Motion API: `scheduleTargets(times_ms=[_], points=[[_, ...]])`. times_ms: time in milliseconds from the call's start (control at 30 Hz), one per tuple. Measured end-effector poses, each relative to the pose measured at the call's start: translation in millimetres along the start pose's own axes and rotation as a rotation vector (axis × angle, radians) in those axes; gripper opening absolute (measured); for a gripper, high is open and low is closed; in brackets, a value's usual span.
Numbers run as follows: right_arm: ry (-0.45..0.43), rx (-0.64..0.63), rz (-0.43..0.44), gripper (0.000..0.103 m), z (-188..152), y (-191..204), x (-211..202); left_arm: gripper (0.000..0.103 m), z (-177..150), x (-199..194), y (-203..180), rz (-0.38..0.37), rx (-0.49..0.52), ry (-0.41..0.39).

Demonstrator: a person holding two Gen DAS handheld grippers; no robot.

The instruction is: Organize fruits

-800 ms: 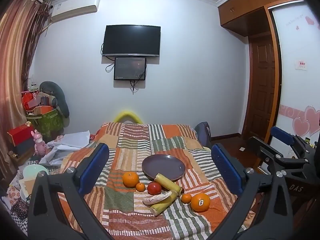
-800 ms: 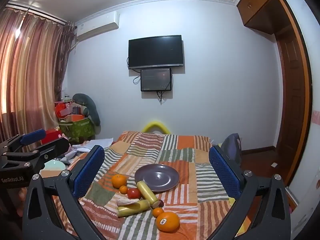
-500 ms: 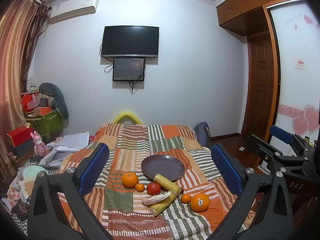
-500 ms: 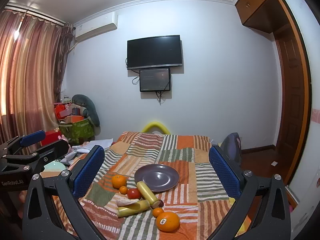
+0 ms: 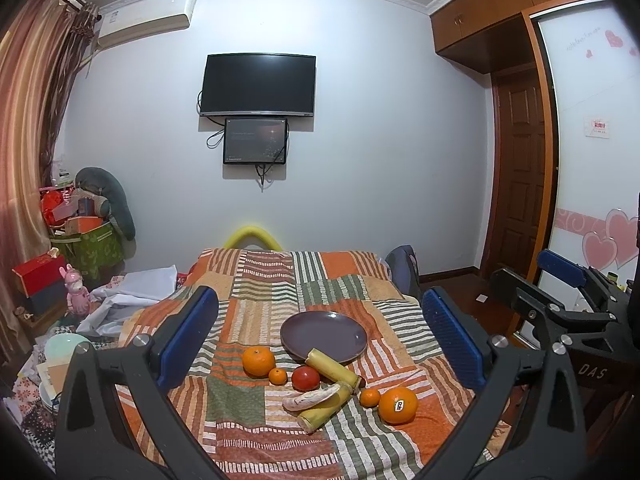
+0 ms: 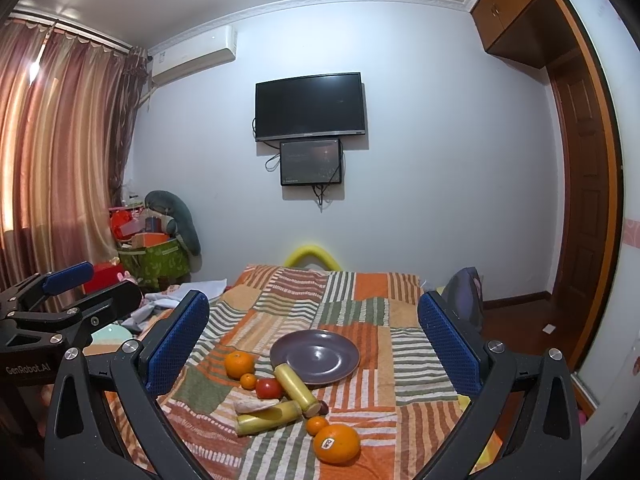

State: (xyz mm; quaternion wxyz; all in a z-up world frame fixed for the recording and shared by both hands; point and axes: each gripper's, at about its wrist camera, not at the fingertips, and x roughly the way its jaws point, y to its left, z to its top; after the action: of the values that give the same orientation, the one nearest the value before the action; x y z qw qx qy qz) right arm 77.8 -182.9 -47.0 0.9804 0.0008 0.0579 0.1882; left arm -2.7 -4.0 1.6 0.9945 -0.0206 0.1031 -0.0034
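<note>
A purple plate [image 5: 324, 336] [image 6: 315, 356] lies empty on a striped patchwork cloth [image 5: 264, 320]. In front of it lie a large orange with a sticker [image 5: 398, 405] [image 6: 336, 443], a medium orange [image 5: 259, 361] [image 6: 239, 364], two small oranges [image 5: 277, 376] [image 5: 369, 397], a red tomato [image 5: 305, 378] [image 6: 269, 388], two yellow-green cane pieces [image 5: 331, 367] [image 6: 267, 419] and a pale root [image 5: 310, 398]. My left gripper [image 5: 320, 340] and right gripper [image 6: 314, 344] are both open and empty, held above and short of the fruit.
Clutter of boxes, a green bag [image 5: 94, 248] and bowls stands at the left of the cloth. A dark backpack [image 5: 402, 272] sits at the far right corner. A wooden door [image 5: 520, 184] and a wardrobe are on the right. Each gripper shows in the other's view at the edge.
Both views have shifted very slightly. The fruit and plate have not moved and both grippers stay open.
</note>
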Motion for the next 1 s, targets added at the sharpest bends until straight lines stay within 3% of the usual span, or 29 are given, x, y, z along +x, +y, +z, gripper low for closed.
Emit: scheduleTargets(times_ms=[1000], points=[[0.008,0.003,-0.003,0.103,0.4,2.4,1.9,0.103,1.2,3.0,3.4,0.016,0.0,0.006]])
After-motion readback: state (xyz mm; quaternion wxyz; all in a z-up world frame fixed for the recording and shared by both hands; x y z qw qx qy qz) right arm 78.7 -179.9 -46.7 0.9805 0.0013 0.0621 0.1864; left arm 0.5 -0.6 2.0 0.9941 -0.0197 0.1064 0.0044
